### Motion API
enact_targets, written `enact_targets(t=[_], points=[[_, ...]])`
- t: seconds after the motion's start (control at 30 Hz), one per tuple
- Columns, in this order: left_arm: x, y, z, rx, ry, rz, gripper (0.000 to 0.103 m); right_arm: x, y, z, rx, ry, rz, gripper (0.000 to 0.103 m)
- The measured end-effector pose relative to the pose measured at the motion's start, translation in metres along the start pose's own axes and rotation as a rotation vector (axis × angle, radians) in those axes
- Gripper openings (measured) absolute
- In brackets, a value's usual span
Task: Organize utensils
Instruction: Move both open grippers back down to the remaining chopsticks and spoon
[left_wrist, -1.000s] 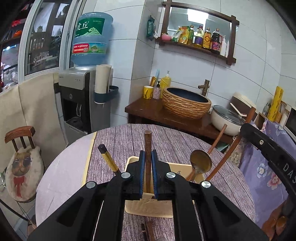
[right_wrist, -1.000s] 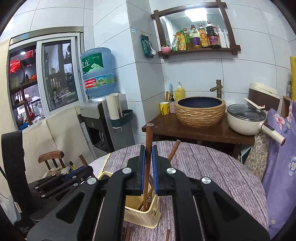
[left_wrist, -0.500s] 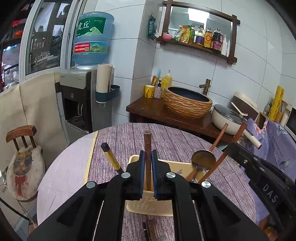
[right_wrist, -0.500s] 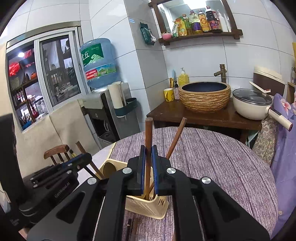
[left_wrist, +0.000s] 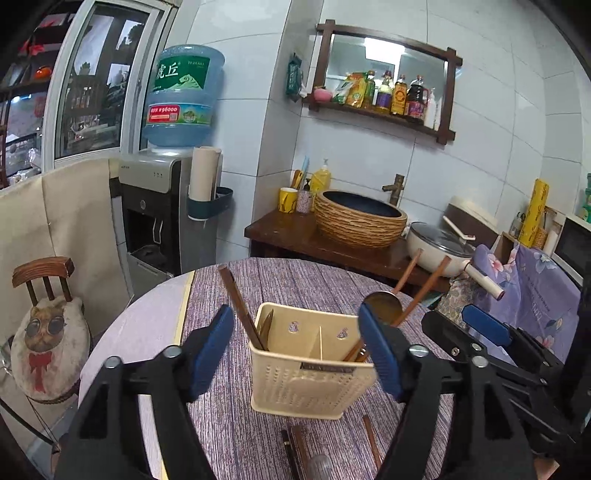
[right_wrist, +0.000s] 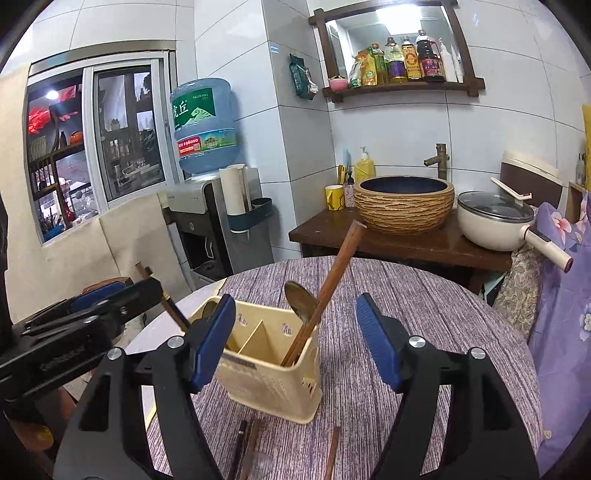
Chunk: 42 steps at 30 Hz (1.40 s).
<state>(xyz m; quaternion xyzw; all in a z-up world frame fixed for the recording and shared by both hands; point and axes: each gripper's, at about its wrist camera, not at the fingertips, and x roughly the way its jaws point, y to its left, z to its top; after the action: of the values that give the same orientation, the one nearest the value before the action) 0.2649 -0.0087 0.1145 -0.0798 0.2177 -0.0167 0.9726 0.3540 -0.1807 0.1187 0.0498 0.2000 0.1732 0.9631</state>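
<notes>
- Cream plastic utensil holder (left_wrist: 312, 363) stands upright on the round table (left_wrist: 295, 280), on its purple striped cloth; a divider splits it into two compartments.
- One compartment, on the left gripper's side: a dark stick (left_wrist: 240, 306) leans out toward the left in the left wrist view, with a spoon bowl just visible at the rim behind it.
- Other compartment: a brass-coloured spoon (right_wrist: 301, 301), bowl up, and a long brown chopstick (right_wrist: 325, 288) leaning toward the basin; in the left wrist view two thin brown sticks (left_wrist: 424, 291) lean out to the right.
- Left gripper (left_wrist: 303, 354): jaws have just been opening, now spread wide; the holder shows between them but the blue pads touch nothing.
- Right gripper (right_wrist: 295, 347): jaws likewise just opened, spread, nothing pinched; holder lies ahead between the fingers.
- Loose sticks (right_wrist: 251, 450) lie on the cloth in front of the holder, near the bottom edge.
- Beyond the table: woven basin (right_wrist: 404, 205), white pan (right_wrist: 495, 219), water dispenser (left_wrist: 166, 210).
</notes>
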Motion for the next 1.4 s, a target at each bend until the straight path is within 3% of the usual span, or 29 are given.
enact_targets(t=[0.13, 0.2, 0.27, 0.43, 0.57, 0.7, 0.87, 1.0, 1.1, 1.27, 1.4], points=[[-0.026, 0.002, -0.016, 0.017, -0.057, 0.015, 0.090, -0.022, -0.003, -0.017, -0.008, -0.012, -0.018, 0.084], [-0.033, 0.007, -0.029, 0.022, -0.058, 0.032, 0.095, -0.032, -0.007, -0.031, -0.009, 0.000, -0.023, 0.091], [-0.033, 0.012, -0.042, 0.024, -0.043, 0.047, 0.097, -0.039, -0.012, -0.046, -0.007, 0.025, -0.039, 0.092], [-0.012, 0.032, -0.088, 0.034, 0.121, 0.091, 0.097, -0.041, -0.027, -0.094, -0.005, 0.137, -0.100, 0.093], [0.006, 0.042, -0.124, 0.023, 0.249, 0.068, 0.097, -0.034, -0.036, -0.135, -0.004, 0.238, -0.139, 0.093], [0.010, 0.039, -0.143, 0.048, 0.300, 0.069, 0.097, -0.027, -0.042, -0.161, 0.006, 0.303, -0.155, 0.092], [0.020, 0.034, -0.150, 0.085, 0.334, 0.114, 0.097, -0.016, -0.045, -0.178, 0.009, 0.366, -0.154, 0.081], [0.025, 0.029, -0.155, 0.092, 0.365, 0.109, 0.097, -0.010, -0.043, -0.180, 0.006, 0.389, -0.148, 0.073], [0.029, 0.029, -0.158, 0.061, 0.381, 0.089, 0.093, -0.008, -0.038, -0.182, 0.002, 0.400, -0.143, 0.072], [0.041, 0.022, -0.163, 0.062, 0.430, 0.064, 0.068, -0.009, -0.036, -0.186, 0.012, 0.403, -0.134, 0.072], [0.049, 0.016, -0.167, 0.060, 0.459, 0.038, 0.061, -0.012, -0.036, -0.187, 0.011, 0.399, -0.141, 0.072]])
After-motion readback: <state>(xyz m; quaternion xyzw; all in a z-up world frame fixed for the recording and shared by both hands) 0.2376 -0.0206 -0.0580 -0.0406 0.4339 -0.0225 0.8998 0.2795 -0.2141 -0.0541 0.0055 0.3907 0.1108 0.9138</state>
